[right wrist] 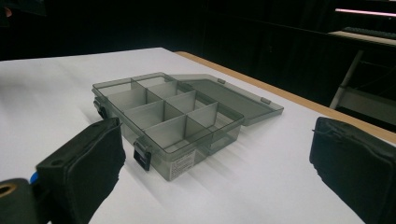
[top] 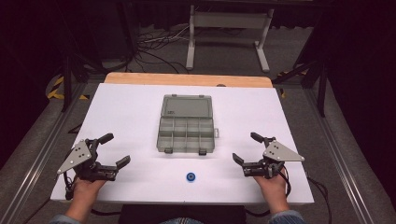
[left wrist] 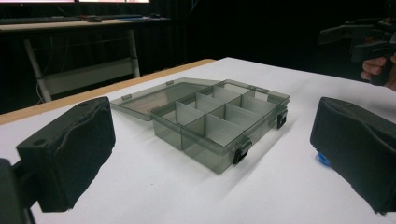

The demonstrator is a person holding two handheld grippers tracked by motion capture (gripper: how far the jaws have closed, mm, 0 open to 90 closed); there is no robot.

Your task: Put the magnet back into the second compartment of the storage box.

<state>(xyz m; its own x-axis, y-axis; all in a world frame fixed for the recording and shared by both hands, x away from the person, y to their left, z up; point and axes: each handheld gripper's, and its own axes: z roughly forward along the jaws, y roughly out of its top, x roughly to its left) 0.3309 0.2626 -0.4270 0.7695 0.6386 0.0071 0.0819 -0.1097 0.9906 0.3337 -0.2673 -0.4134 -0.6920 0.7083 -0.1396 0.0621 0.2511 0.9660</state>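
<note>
An open grey see-through organiser box (top: pixel 187 134) with several empty compartments lies mid-table, its lid (top: pixel 187 106) folded back flat on the far side. A small blue ring (top: pixel 190 177) rests on the white board near the front edge, between the two hands. My left gripper (top: pixel 116 149) sits open at the front left, holding nothing. My right gripper (top: pixel 246 147) sits open at the front right, also holding nothing. In the left gripper view the box (left wrist: pixel 219 121) lies ahead between the pads (left wrist: pixel 70 154), and the blue ring (left wrist: pixel 322 159) peeks out from behind the right pad. The right gripper view shows the box (right wrist: pixel 168 116) from its latch side.
The white board (top: pixel 130 112) has bare room all around the box. A wooden strip (top: pixel 187 79) borders its far side. Beyond it on the floor are a white stand (top: pixel 229 32) and loose cables (top: pixel 154 46). Metal rails (top: pixel 42 154) run along both sides.
</note>
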